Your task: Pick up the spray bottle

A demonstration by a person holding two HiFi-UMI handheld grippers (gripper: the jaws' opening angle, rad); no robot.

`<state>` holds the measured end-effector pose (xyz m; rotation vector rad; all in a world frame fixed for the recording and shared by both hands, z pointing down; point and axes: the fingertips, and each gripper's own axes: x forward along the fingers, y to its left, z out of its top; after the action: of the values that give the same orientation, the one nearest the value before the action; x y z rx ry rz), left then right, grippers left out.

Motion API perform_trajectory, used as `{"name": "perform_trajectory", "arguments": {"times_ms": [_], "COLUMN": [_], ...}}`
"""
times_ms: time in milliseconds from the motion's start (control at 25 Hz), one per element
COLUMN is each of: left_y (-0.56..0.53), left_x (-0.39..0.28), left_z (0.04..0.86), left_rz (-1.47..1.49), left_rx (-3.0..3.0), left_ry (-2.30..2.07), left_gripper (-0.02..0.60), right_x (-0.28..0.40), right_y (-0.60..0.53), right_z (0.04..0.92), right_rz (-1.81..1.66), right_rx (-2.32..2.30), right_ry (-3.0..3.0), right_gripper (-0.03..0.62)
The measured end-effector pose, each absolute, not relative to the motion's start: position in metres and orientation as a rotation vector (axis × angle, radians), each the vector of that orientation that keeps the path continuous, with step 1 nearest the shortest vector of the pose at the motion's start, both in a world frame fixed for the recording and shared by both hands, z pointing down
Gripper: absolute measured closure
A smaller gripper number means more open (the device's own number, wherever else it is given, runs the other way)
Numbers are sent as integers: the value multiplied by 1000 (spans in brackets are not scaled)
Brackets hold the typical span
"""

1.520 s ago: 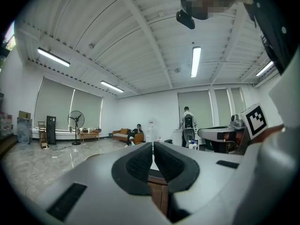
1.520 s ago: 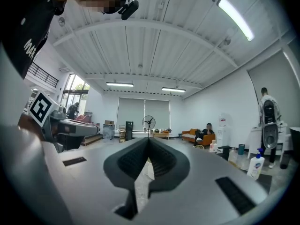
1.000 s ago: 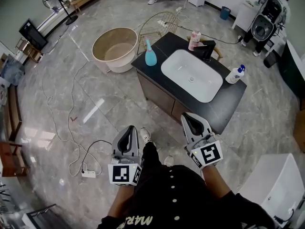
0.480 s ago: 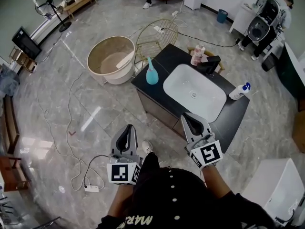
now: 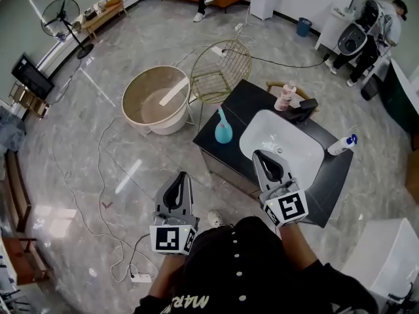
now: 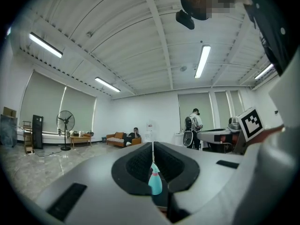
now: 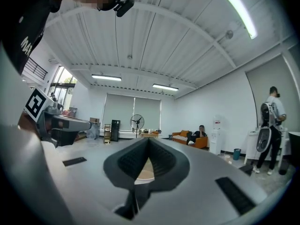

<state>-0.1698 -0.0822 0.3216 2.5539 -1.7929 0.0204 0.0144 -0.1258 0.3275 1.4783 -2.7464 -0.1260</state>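
- Claws both clenched, empty: left gripper [image 5: 175, 195] and right gripper [image 5: 272, 169].
- Spray bottle [image 5: 342, 145], taken to be the white one with the blue trigger, looks light, stiff and smooth; grip its neck.
- It stands on the counter [image 5: 239, 103] at the right end, past the sink [image 5: 252, 133], well apart from the right gripper.

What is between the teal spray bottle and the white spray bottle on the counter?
The white sink lies between the teal spray bottle and the white spray bottle, set into the dark counter. The head view shows it.
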Motion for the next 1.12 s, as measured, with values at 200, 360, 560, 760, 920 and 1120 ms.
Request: {"name": "perform_trajectory", "arguments": {"times_ms": [200, 360, 560, 760, 920, 1120], "left_y": [-110, -132, -149, -163, -166, -163], "left_x": [-181, -180, -173, -163, -154, -151], "left_z": [338, 348, 354, 363, 388, 426], "left_rz": [49, 61, 82, 107, 145, 205], "left_rx": [2529, 2500, 2474, 2439, 2422, 2360], "left_ry": [-1762, -1746, -1734, -1712, -1665, -1617], "left_gripper": [561, 561, 561, 561, 561, 561], "right_x": [2, -1, -5, -12, -17, -29], "right_y": [-149, -173, -197, -227, -250, -278], "right_z": [339, 355, 368, 386, 415, 466], "right_rz": [-99, -61, -21, 22, 62, 138], "right_rx": [1465, 1441, 1397, 1327, 1321, 1285], "right_ry": [-2720, -2694, -2690, -2695, -2695, -2676], "right_gripper": [599, 600, 599, 599, 599, 482]}}
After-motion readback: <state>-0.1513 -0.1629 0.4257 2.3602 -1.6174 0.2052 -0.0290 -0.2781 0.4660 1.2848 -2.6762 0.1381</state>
